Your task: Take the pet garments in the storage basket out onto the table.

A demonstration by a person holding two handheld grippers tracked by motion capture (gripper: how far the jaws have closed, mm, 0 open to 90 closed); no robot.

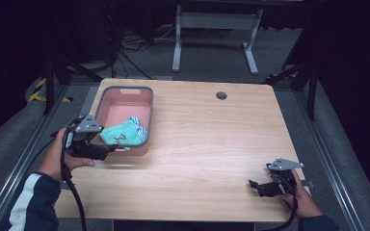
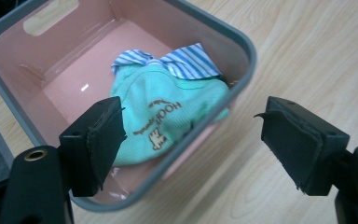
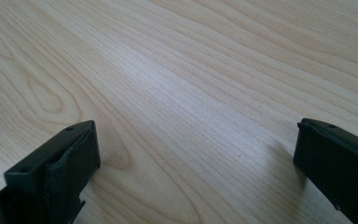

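At the bottom left of the high view a hand in a dark sleeve with a white stripe holds the left gripper (image 1: 107, 150), its jaws spread wide and holding nothing. It sits at the near rim of the bin (image 1: 107, 98), left of centre in that frame. In the left gripper view one black jaw hangs over the bin's inside at lower left, the other over bare wood at lower right, so the near grey rim runs between them. Whether either pad touches the rim is hard to tell from here.

The bin (image 2: 9, 28) is a pink plastic tub with a grey rim, rounded corners and a slot handle in its far wall. Its floor is smooth and glossy. The cloth (image 2: 168, 109) lies crumpled in the near end of the bin, against the near wall: soft mint-green knit with brown print, and a blue-and-white striped part behind it.

At the lower right of the high view the right gripper (image 1: 260, 185) rests low over the table (image 1: 212, 144), well apart from the bin, jaws released and empty. The right gripper view shows pale wood grain between its jaws.

A round hole (image 1: 221, 95) sits near the table's far edge. Beyond, at the top of the frame, stand a grey frame (image 1: 217, 21) and cables (image 1: 135, 43) on the floor.
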